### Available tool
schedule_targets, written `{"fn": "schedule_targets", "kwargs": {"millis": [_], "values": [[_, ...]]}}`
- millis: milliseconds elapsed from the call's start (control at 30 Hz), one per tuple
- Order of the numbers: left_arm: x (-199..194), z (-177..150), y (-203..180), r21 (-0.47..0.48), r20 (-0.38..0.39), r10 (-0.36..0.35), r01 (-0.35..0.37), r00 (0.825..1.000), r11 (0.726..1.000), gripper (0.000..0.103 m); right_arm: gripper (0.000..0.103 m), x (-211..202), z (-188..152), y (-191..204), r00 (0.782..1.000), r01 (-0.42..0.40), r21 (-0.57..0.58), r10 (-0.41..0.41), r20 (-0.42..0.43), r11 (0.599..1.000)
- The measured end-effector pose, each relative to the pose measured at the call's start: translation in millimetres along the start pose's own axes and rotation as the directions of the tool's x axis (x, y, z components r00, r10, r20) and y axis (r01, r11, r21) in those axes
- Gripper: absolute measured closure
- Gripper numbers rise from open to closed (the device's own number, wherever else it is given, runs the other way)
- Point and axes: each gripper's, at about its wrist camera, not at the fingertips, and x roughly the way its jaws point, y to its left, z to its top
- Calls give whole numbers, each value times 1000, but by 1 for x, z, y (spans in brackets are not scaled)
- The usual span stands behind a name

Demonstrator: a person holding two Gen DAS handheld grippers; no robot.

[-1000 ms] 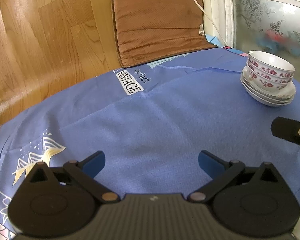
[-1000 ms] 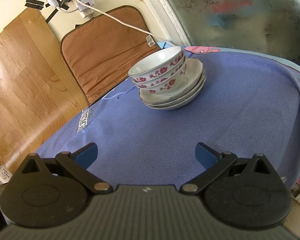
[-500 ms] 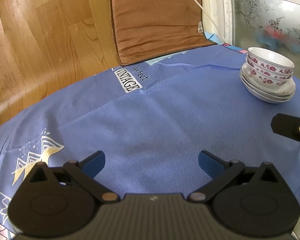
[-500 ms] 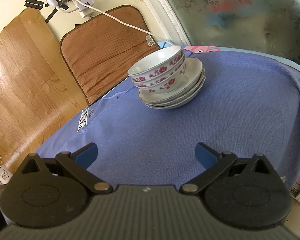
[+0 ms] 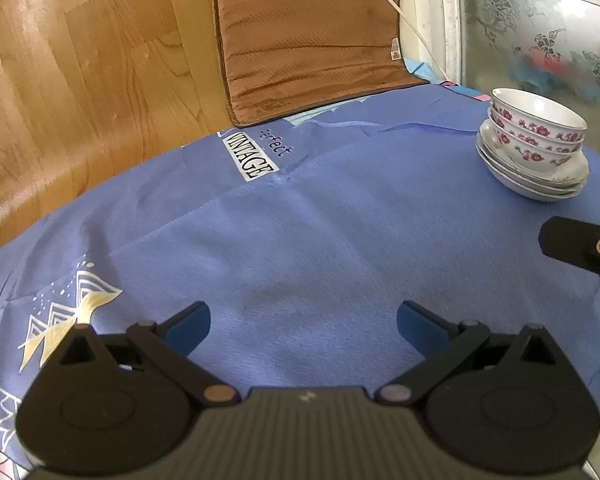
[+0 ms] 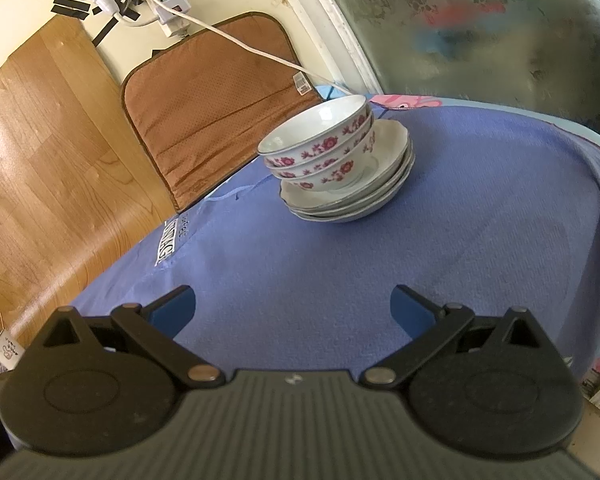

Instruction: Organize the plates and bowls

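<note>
- Now, on my left wrist view, my left gripper point(image 5: 303, 322) hangs released over the blue cloth point(image 5: 320, 240), its blue fingertips point(image 5: 190, 324) spread wide with nothing between them.
- At two o'clock I see the bowls point(image 5: 536, 128), nested and patterned with red flowers, sitting on the plates point(image 5: 532, 180) near the far edge of the cloth, well apart from my left gripper.
- At three o'clock a black part of my right gripper point(image 5: 580, 246) pokes in from the edge; from here I cannot tell its state.
- At twelve o'clock a brown cushion point(image 5: 312, 36) leans against the wall, and a "VINTAGE" label point(image 5: 252, 156) lies on the cloth below it.
- Over on my right wrist view, my right gripper point(image 6: 293, 310) is released too, fingers wide and holding nothing, above the cloth point(image 6: 420, 260).
- At twelve o'clock the bowls point(image 6: 320, 148) stand on the plates point(image 6: 352, 200), ahead of the fingertips and not touching them.
- At eleven o'clock I see the cushion point(image 6: 212, 112), with a white cable point(image 6: 240, 44) crossing it from a power strip point(image 6: 168, 8) on the wall.
</note>
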Motion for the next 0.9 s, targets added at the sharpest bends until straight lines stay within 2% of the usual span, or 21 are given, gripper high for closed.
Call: {"fn": "schedule_targets", "kwargs": {"millis": [900], "values": [[2, -3, -3, 16, -10, -21, 22, 1000, 1000, 0, 0, 0, 0, -3, 1000, 7, 17, -7, 3, 1000]]}}
